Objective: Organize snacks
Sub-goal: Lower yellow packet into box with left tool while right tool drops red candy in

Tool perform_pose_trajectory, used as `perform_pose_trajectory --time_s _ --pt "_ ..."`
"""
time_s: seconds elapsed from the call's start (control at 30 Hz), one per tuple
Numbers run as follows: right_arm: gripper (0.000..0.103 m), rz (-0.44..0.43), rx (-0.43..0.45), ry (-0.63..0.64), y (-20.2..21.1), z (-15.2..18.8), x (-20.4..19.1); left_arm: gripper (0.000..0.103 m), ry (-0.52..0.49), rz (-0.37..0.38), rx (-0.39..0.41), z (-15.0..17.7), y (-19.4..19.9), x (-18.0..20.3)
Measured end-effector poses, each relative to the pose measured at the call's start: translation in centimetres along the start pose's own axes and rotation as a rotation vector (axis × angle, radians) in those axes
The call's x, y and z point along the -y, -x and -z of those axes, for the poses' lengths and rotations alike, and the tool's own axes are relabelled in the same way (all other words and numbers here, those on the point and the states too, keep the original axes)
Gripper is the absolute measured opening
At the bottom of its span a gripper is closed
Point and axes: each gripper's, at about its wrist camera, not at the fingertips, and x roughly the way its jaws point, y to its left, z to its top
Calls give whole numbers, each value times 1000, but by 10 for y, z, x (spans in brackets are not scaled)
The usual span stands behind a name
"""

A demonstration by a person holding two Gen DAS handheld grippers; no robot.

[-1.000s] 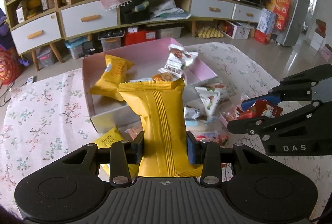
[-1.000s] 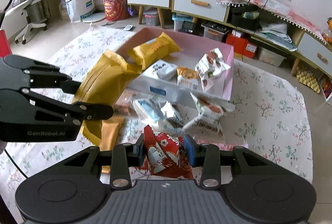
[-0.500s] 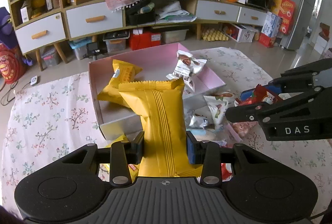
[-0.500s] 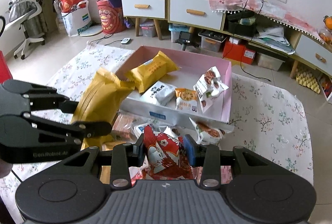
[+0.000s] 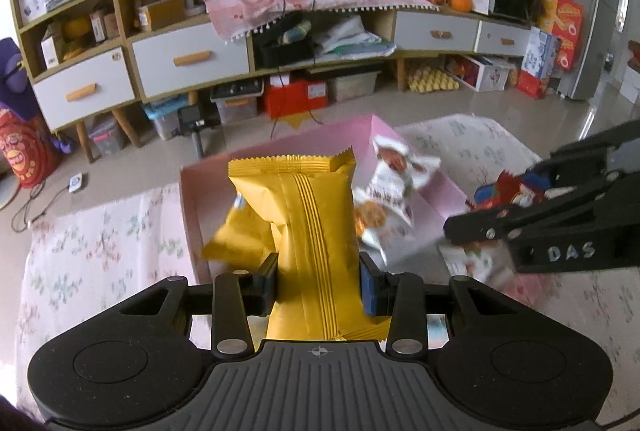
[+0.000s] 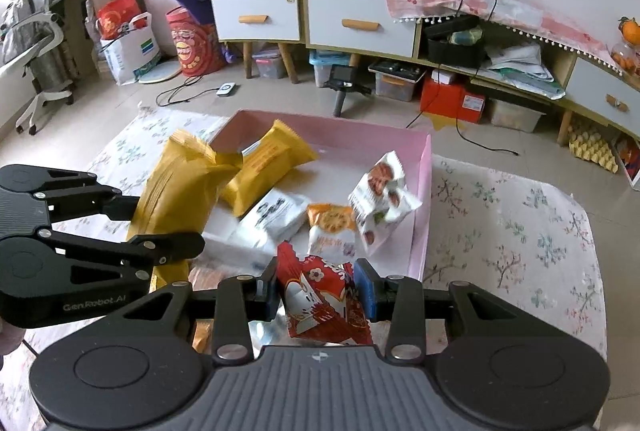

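Observation:
My left gripper (image 5: 318, 283) is shut on a tall yellow snack bag (image 5: 308, 227), held upright over the near left part of the pink box (image 5: 404, 139). My right gripper (image 6: 318, 289) is shut on a red snack packet (image 6: 320, 295), held at the box's near edge (image 6: 422, 215). In the box lie another yellow bag (image 6: 268, 167), a white packet (image 6: 276, 215), an orange-and-white packet (image 6: 332, 231) and a white-and-red packet (image 6: 382, 195). The right gripper (image 5: 496, 207) with the red packet (image 5: 516, 187) shows at the right of the left wrist view.
The box sits on a table with a floral cloth (image 6: 512, 231). More packets lie on the cloth under the grippers, mostly hidden. Beyond the table's far edge are the floor, a small tripod camera (image 6: 344, 83) and low cabinets (image 6: 360, 19).
Both grippers have risen and moved forward toward the pink box, each keeping its packet. The loose packets in front of the box have dropped out of sight beneath them.

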Motion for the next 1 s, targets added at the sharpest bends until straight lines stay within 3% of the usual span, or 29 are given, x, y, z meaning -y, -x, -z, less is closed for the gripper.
perform_pose_trajectory --time_s 0.57,1.0 --pt "20 -5 16 -77 -46 -14 21 37 49 5 -8 -10 -61 -16" --pt "21 -27 11 -84 -64 -15 21 38 50 15 -4 -6 -75 -22"
